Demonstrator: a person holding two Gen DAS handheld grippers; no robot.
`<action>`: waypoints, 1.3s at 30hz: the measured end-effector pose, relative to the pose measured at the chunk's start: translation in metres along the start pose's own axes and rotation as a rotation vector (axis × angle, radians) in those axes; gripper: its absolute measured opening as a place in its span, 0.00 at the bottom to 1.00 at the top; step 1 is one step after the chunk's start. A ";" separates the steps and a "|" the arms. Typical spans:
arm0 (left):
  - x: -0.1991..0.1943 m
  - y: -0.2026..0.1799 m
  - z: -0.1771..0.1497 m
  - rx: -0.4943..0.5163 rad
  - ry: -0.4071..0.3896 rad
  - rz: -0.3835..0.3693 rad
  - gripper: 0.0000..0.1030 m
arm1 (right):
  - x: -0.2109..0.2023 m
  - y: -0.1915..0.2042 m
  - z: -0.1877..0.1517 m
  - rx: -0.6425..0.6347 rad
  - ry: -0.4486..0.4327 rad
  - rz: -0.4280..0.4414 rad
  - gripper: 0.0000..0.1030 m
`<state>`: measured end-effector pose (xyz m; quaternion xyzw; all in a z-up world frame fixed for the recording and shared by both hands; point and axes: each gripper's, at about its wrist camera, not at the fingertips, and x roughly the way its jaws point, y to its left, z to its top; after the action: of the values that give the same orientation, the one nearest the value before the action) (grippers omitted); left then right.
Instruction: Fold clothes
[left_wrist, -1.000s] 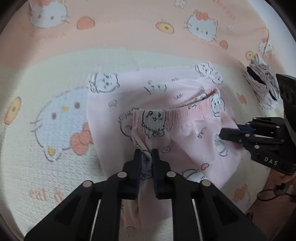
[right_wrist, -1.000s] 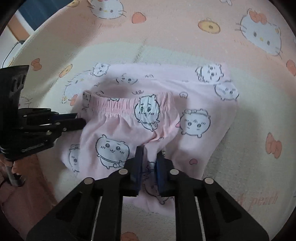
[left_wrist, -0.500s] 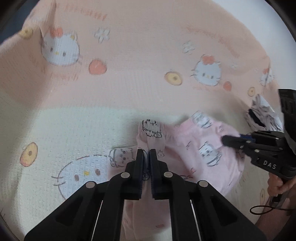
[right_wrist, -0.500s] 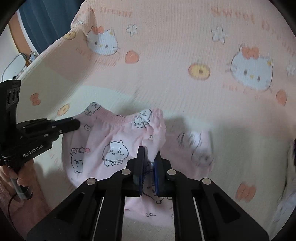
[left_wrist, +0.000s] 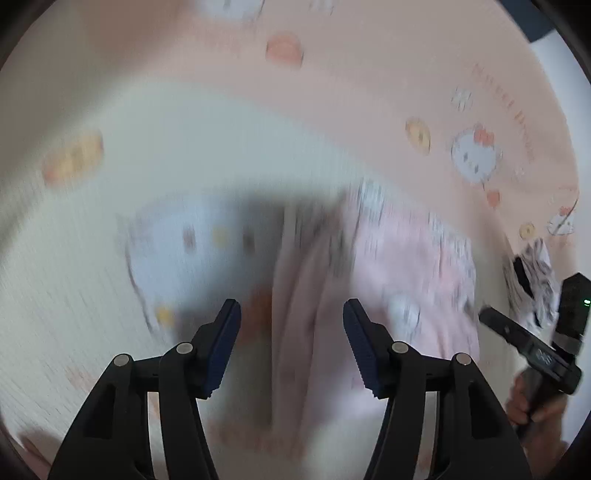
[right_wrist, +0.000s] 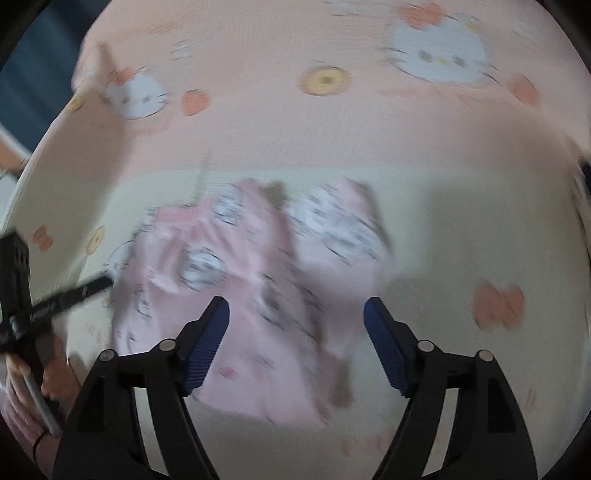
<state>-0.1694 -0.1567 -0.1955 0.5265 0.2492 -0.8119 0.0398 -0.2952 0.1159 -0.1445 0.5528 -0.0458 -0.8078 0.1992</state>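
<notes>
Left gripper (left_wrist: 291, 328): jaws spread wide, nothing held; pink printed shorts (left_wrist: 388, 280) seen blurred at frame centre. Right gripper (right_wrist: 295, 325): likewise spread wide and empty; shorts lie crumpled on cartoon-cat blanket (right_wrist: 277, 129).

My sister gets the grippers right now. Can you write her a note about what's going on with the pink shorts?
Left gripper: open, holding nothing.
Right gripper: open, holding nothing.
Pink shorts: lying in a rumpled bundle on the Hello Kitty blanket, just ahead of both grippers. Pictures are blurry, so the exact fold is hard to judge.
Done: shorts appear folded over at least once.
Left: check the fold, smooth or fold again if needed. Another patterned garment lies at the blanket's right edge, possibly next.
</notes>
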 end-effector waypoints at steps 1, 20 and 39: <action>0.006 0.002 -0.006 -0.008 0.033 -0.006 0.58 | 0.007 -0.004 -0.003 0.010 0.032 -0.002 0.77; -0.035 -0.081 -0.090 0.343 -0.013 -0.021 0.10 | -0.073 -0.009 -0.115 -0.123 0.087 -0.048 0.09; -0.018 -0.053 -0.142 0.277 0.110 0.003 0.29 | -0.073 -0.045 -0.185 0.068 0.108 -0.033 0.50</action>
<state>-0.0608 -0.0504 -0.2059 0.5709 0.1357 -0.8084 -0.0459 -0.1158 0.2121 -0.1650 0.6028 -0.0534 -0.7779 0.1692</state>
